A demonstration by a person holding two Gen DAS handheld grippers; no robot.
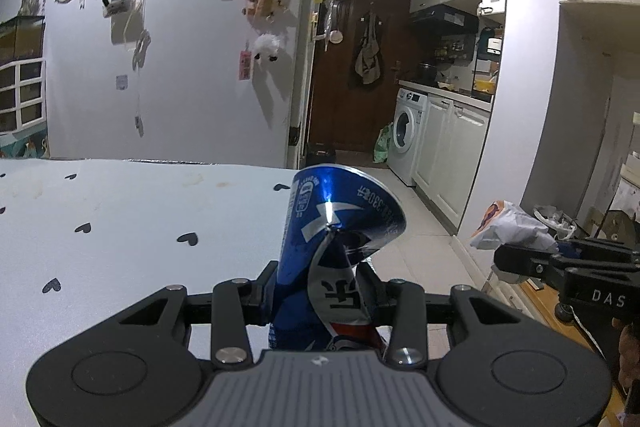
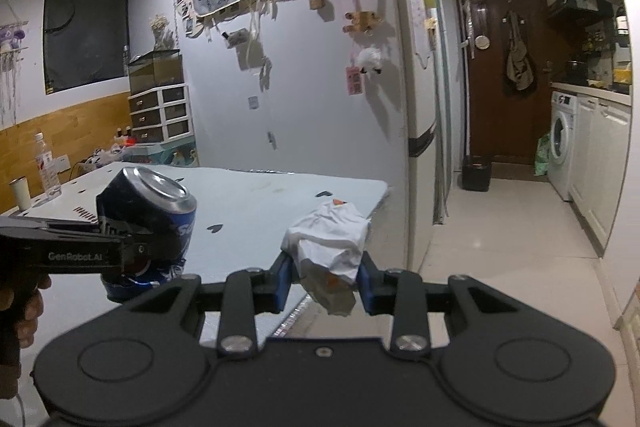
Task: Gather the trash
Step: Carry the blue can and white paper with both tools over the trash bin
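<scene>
Gripping trash in both grippers above the pale heart-print table [image 1: 120, 211].
Left gripper [image 1: 320, 291] clamped a crushed blue aluminium can [image 1: 340, 219], its base hidden; right gripper [image 2: 324, 277] pinched crumpled white paper [image 2: 328, 239].

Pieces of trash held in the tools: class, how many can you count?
2. A crushed blue aluminium can in the left tool; a crumpled white paper wrapper in the right tool. More may be hidden.
</scene>
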